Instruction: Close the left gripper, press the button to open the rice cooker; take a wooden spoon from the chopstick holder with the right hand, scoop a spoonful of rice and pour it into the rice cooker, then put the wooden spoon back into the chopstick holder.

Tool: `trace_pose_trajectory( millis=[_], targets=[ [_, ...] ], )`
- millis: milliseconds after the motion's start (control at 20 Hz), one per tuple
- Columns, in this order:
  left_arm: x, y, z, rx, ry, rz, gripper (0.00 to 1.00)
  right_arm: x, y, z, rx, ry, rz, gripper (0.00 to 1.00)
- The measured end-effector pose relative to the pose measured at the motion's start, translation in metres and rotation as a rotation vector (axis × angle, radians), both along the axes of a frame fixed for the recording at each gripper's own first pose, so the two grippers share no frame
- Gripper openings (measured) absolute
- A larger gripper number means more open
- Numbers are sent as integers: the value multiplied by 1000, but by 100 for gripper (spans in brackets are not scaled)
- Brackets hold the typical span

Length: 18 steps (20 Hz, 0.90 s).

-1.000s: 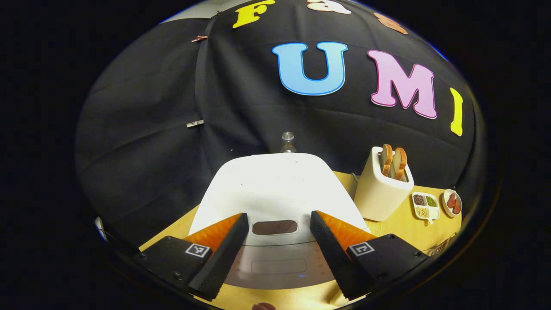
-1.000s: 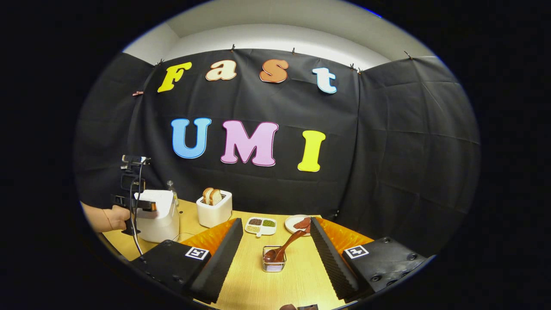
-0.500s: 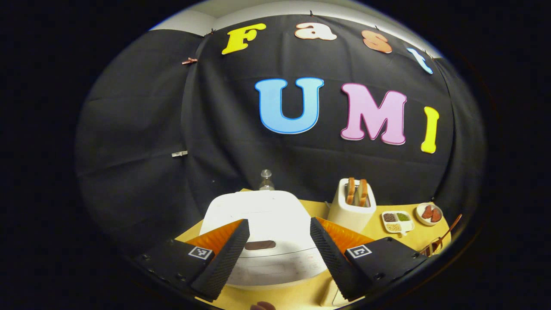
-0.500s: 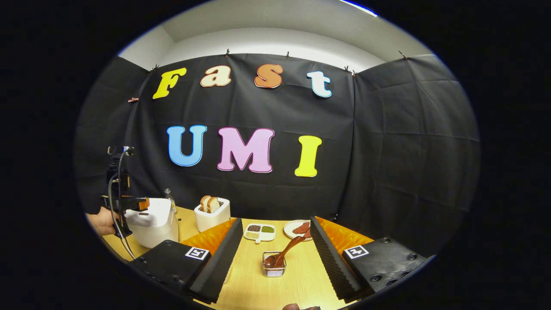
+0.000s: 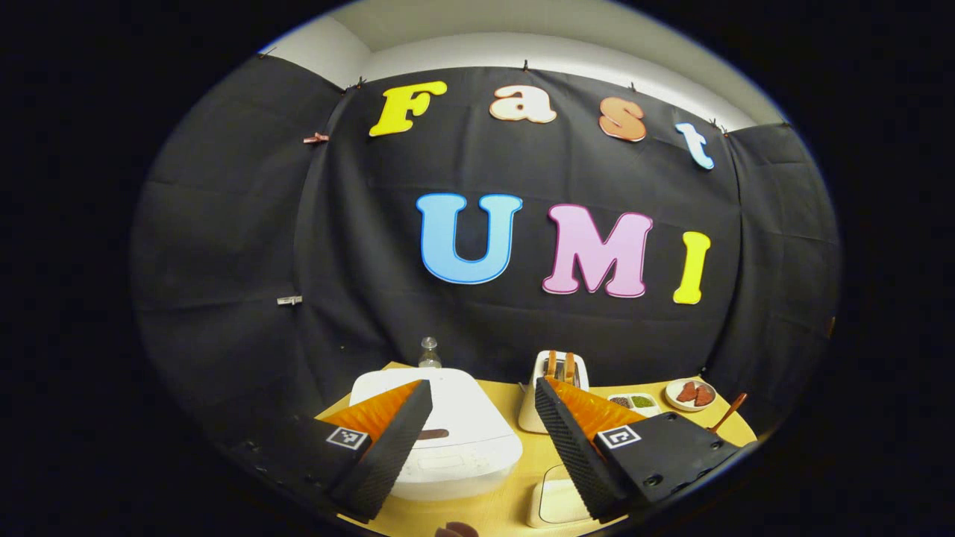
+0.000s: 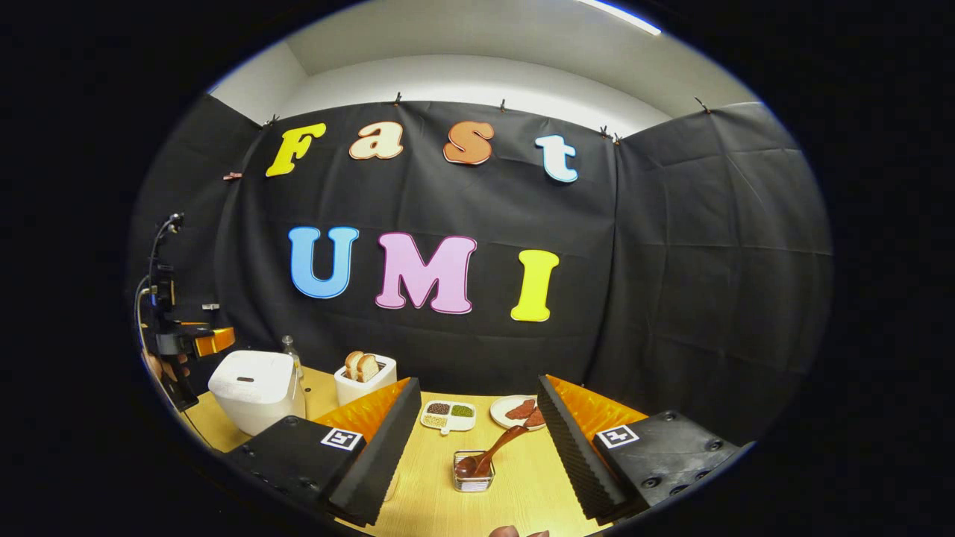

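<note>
The white rice cooker [image 5: 448, 447] stands with its lid down, its dark oval button [image 5: 433, 433] showing on the lid's front. My left gripper [image 5: 483, 386] hangs open above and in front of it, touching nothing. In the right gripper view the cooker [image 6: 254, 386] is at the far left, with the left gripper [image 6: 200, 341] raised beside it in a hand [image 6: 160, 365]. A wooden spoon [image 6: 498, 446] leans rightward out of the small clear chopstick holder [image 6: 474, 477]. My right gripper [image 6: 478, 382] is open, and the holder lies between and beyond its fingers.
On the wooden table [image 6: 440, 500] a white toaster [image 6: 364, 379] with bread stands behind, next to a divided dish [image 6: 448, 415] of beans and a plate [image 6: 516, 410]. A bottle [image 5: 428, 352] stands behind the cooker. A cream square container [image 5: 556, 503] sits near the front edge.
My left gripper has lifted and drawn back from the rice cooker, which now looks smaller and lower. The lid stays down. The right gripper has barely shifted.
</note>
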State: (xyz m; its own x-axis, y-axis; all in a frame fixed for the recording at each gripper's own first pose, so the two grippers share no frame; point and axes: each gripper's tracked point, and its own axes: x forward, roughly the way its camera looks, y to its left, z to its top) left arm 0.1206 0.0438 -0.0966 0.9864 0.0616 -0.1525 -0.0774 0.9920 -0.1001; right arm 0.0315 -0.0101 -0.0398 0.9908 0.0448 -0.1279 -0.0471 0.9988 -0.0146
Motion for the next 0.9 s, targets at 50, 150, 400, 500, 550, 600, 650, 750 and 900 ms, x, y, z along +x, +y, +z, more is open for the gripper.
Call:
trace_pose_trajectory(
  millis=[50, 150, 400, 500, 550, 600, 650, 750, 900],
  targets=[
    [-7, -3, 7, 8, -13, -11, 96, 1, 2, 0, 2, -1, 4, 98],
    [-20, -12, 23, 0, -39, -41, 96, 0, 15, -8, 7, 0, 16, 98],
    [-53, -26, 53, 25, -89, -78, 95, 4, 27, 0, 8, -13, 37, 98],
    [-64, -32, 63, 51, -120, -95, 95, 2, 34, 2, 21, -12, 47, 98],
    [-70, -35, 66, 69, -131, -102, 96, 2, 35, 2, 26, -11, 51, 98],
    [-75, -37, 66, 82, -135, -105, 96, 1, 38, 1, 29, -6, 55, 98],
    [-80, -40, 67, 81, -135, -112, 96, -1, 39, 0, 30, -4, 59, 98],
    [-89, -45, 65, 64, -129, -121, 95, -2, 43, 0, 29, -8, 66, 98],
    [-95, -43, 63, 71, -125, -131, 96, -4, 47, 3, 37, -13, 70, 98]
  ],
)
